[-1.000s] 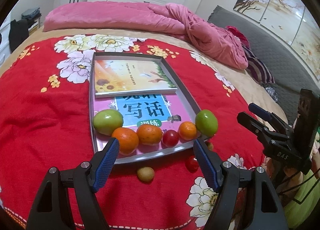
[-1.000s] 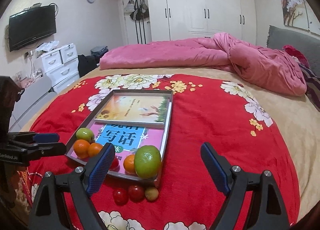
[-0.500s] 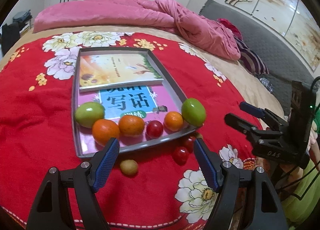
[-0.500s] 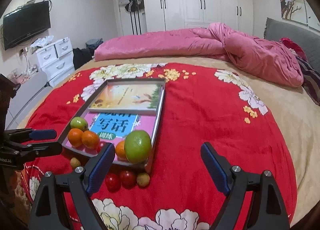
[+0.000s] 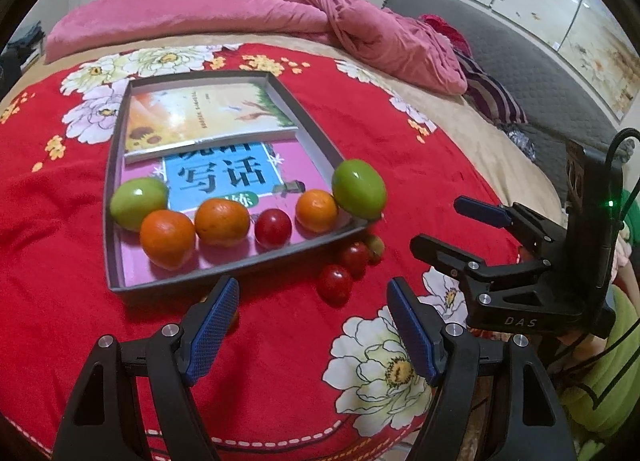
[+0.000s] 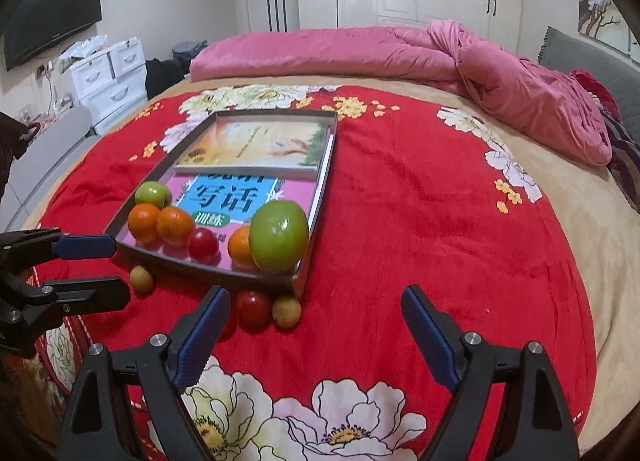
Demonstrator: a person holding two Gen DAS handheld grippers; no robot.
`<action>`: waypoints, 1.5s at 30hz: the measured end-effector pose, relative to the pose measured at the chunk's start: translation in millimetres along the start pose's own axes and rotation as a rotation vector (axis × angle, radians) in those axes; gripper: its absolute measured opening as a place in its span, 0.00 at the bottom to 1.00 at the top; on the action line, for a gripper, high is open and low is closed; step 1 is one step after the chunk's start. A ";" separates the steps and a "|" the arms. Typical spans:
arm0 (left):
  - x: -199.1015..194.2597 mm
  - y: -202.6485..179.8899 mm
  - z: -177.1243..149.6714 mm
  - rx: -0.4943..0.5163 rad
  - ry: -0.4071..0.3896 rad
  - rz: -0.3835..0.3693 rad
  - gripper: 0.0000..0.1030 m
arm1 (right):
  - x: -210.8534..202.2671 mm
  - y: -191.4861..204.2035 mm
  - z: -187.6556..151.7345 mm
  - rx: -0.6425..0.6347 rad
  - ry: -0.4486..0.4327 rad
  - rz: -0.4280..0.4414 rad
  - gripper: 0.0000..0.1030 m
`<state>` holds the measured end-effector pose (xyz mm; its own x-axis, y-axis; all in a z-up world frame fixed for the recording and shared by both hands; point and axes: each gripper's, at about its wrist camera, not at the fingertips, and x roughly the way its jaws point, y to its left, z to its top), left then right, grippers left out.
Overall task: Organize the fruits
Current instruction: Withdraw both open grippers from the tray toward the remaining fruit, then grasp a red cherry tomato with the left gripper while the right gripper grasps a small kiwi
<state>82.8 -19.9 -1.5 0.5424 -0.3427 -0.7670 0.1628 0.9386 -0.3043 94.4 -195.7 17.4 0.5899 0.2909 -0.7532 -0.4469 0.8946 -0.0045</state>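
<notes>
Shifted rightward and lower since the earlier frame: left gripper [image 5: 312, 331], now nearer the loose cherry tomatoes [image 5: 335, 284] on the red blanket [image 5: 60, 301] below the tray [image 5: 114, 221]. Jaws spread, empty. Right gripper [image 6: 316, 335] likewise lowered, jaws spread, empty, above a tomato [image 6: 253, 309] and small yellowish fruit [image 6: 286, 311] beside the tray corner. Risk: round fruit rolling on soft bedding under an off-centre pinch; collision between converging grippers. Both pitched steeply downward.
</notes>
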 end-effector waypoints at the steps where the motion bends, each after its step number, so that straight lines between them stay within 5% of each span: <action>1: 1.6 -0.9 -0.1 0.001 0.004 0.001 0.75 | 0.2 0.2 -0.7 -0.003 0.003 -0.001 0.85; 27: 37.2 -10.8 -14.4 0.022 0.089 0.015 0.75 | 26.9 -2.7 -12.2 -0.042 0.124 -0.015 0.84; 35: 49.8 -11.6 -13.1 0.038 0.102 0.020 0.70 | 43.0 -6.1 -11.9 -0.040 0.164 0.043 0.58; 45: 63.2 -13.1 -10.7 0.052 0.121 0.021 0.56 | 51.1 5.9 -10.0 -0.112 0.157 0.085 0.41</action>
<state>106.1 -54.3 -52.0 0.4430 -0.3221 -0.8367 0.1968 0.9454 -0.2597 115.2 -179.0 -27.7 0.4390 0.2993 -0.8472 -0.5678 0.8232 -0.0033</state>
